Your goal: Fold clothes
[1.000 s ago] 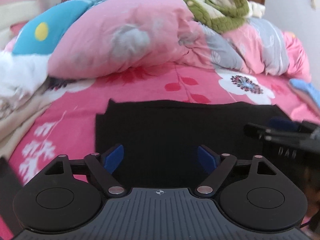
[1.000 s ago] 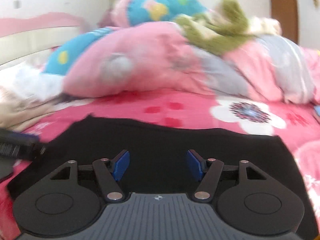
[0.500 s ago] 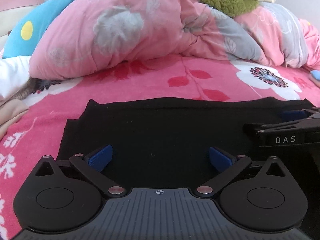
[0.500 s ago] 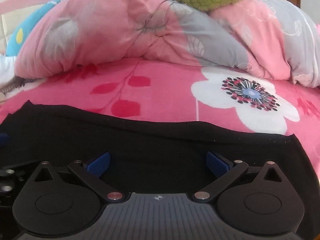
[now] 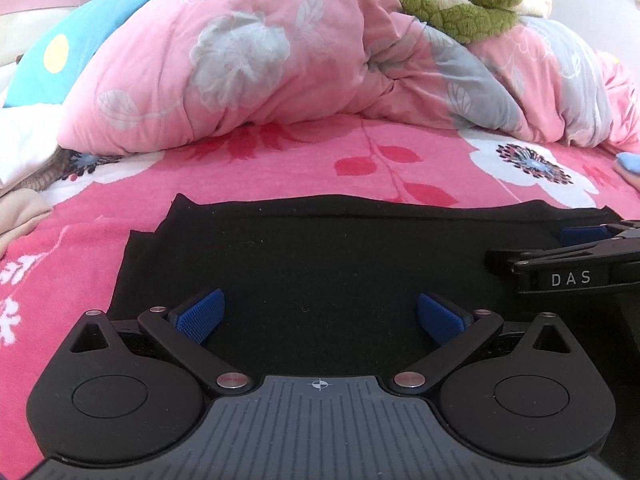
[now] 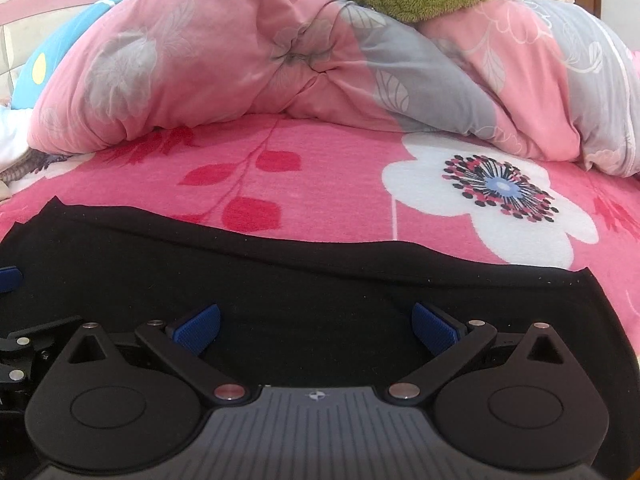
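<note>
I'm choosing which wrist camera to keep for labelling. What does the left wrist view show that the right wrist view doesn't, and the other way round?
Only the left wrist view shows the garment's left edge with its stepped layers, a small blue item at the far right, and the right gripper from the side, marked DAS. Only the right wrist view shows the garment's right corner and the white flower print whole. Both show the black garment flat on the pink sheet, the bunched quilt, the green fleece, and open jaws.
</note>
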